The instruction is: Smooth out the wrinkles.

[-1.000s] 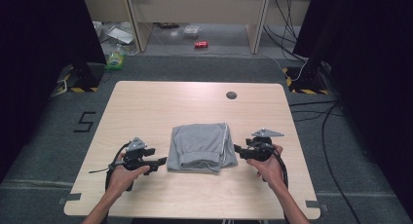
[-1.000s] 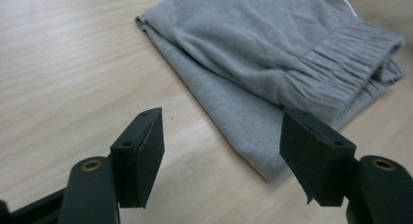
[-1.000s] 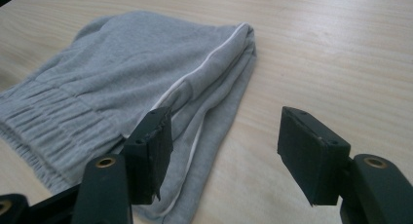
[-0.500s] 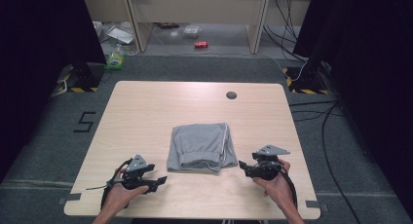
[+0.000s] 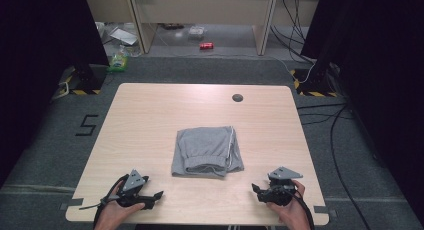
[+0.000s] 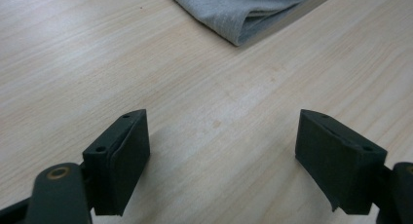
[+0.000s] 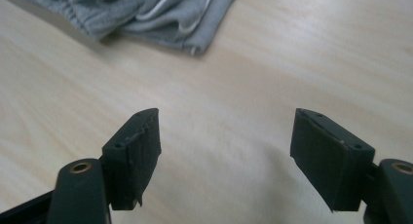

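A folded grey garment (image 5: 207, 151) with a white drawstring lies in the middle of the wooden table (image 5: 150, 120). My left gripper (image 5: 156, 195) rests near the front left edge, held in a hand, jaws wide open and empty. In the left gripper view the garment's folded corner (image 6: 243, 12) lies ahead of the open gripper (image 6: 221, 156). My right gripper (image 5: 256, 189) sits near the front right edge, also open and empty. The right gripper view has the garment's waistband and cord (image 7: 160, 12) beyond the open gripper (image 7: 224, 153).
A small dark round grommet (image 5: 237, 97) sits near the table's far edge. Beyond the table, the floor holds cables (image 5: 320, 115), a red can (image 5: 206, 45), a green item (image 5: 118, 64) and desk legs. Black curtains flank both sides.
Both grippers have drawn back from the garment's sides toward the front edge of the table. The garment stays folded in place.
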The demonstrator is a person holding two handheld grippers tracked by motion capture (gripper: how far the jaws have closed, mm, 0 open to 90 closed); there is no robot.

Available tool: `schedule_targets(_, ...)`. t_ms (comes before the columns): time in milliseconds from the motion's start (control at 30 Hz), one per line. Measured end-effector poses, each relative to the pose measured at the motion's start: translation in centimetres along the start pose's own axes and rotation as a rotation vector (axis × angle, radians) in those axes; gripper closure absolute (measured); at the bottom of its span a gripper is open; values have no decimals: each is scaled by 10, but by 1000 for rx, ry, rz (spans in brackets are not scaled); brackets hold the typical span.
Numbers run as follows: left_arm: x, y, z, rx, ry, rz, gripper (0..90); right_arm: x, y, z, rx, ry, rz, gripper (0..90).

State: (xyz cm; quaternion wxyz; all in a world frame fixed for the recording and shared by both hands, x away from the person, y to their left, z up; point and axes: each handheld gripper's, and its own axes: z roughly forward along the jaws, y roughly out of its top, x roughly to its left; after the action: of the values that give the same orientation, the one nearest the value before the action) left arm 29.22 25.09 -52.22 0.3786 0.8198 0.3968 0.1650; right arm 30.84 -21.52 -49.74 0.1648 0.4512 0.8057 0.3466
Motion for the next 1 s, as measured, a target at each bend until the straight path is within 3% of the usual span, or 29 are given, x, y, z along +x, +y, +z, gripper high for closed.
schedule_targets(100,-3,-3,-2,-3,15,-6,179,2,-9,-3,38,-5,3,238)
schedule_targets(200,-3,-4,-2,-3,8,0,168,4,-12,-9,36,-7,5,228)
schedule_targets(300,-3,-4,-2,-3,6,1,168,5,-13,-8,56,-31,-20,216)
schedule_targets(500,-3,-4,-2,-3,6,1,168,6,-15,-4,85,-23,-33,215)
schedule_targets(1000,-3,-4,-2,-3,6,0,168,4,-15,-3,79,-25,-34,218)
